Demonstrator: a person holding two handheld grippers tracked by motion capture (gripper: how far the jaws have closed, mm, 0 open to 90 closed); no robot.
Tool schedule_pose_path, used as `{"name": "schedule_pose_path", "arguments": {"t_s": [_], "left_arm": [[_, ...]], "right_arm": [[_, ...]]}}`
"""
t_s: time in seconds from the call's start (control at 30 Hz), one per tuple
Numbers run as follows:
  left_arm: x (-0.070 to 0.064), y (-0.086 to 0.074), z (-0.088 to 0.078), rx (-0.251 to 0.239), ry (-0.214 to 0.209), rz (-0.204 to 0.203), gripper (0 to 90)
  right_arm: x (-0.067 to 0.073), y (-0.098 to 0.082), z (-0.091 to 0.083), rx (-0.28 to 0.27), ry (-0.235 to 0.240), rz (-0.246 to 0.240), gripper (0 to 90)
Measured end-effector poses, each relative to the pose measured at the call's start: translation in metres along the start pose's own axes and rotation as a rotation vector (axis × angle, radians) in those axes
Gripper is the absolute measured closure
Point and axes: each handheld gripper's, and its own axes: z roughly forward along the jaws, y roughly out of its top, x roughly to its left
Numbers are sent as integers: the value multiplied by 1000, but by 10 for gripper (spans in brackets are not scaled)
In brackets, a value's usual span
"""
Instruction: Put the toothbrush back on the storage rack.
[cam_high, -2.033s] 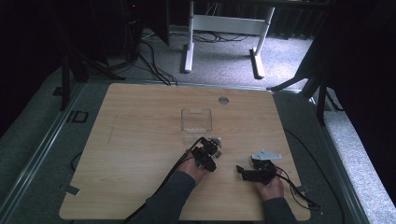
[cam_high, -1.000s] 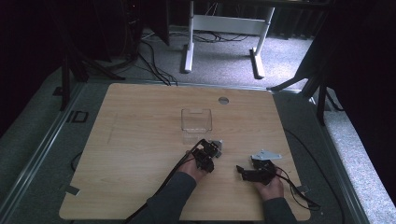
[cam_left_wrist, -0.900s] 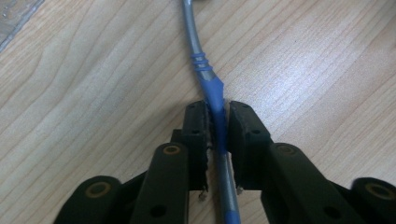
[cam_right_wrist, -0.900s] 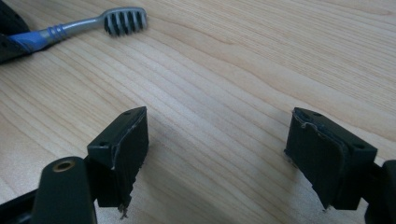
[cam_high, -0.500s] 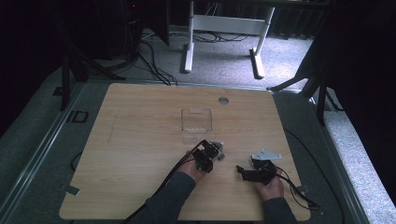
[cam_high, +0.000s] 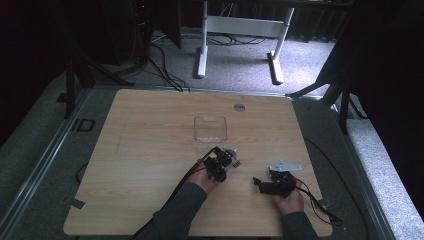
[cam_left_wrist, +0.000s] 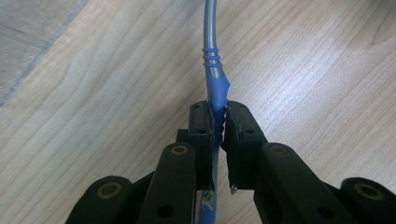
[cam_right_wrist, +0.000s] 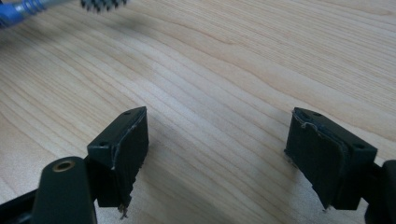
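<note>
The left gripper is clamped on the blue handle of a tool, near the middle of the surface toward its near edge. The tool's long axis runs straight ahead along the jaws, its grey shaft pointing away. The right gripper rests open and empty near the near right corner, so the left hand is nearer. A clear box lies beyond the left gripper, toward the far edge.

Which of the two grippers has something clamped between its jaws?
The left gripper: its jaws are shut on a blue-handled tool. The right gripper stands open over bare table.
</note>
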Motion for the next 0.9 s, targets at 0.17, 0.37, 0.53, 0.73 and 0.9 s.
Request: {"name": "schedule_pose_path", "arguments": {"t_s": [0.17, 0.37, 0.53, 0.73, 0.9], "left_arm": [[3, -1, -8, -32, 4, -7, 816], [6, -3, -18, -63, 1, -21, 817], [9, -4, -24, -80, -3, -17, 817], [14, -6, -32, -114, -2, -23, 816], [19, -7, -38, -141, -4, -28, 816]], "right_arm": [[0, 0, 0, 2, 0, 3, 206], [0, 0, 0, 1, 0, 0, 206], [0, 0, 0, 1, 0, 0, 206], [0, 0, 0, 0, 0, 1, 206], [0, 0, 0, 0, 0, 1, 206]]}}
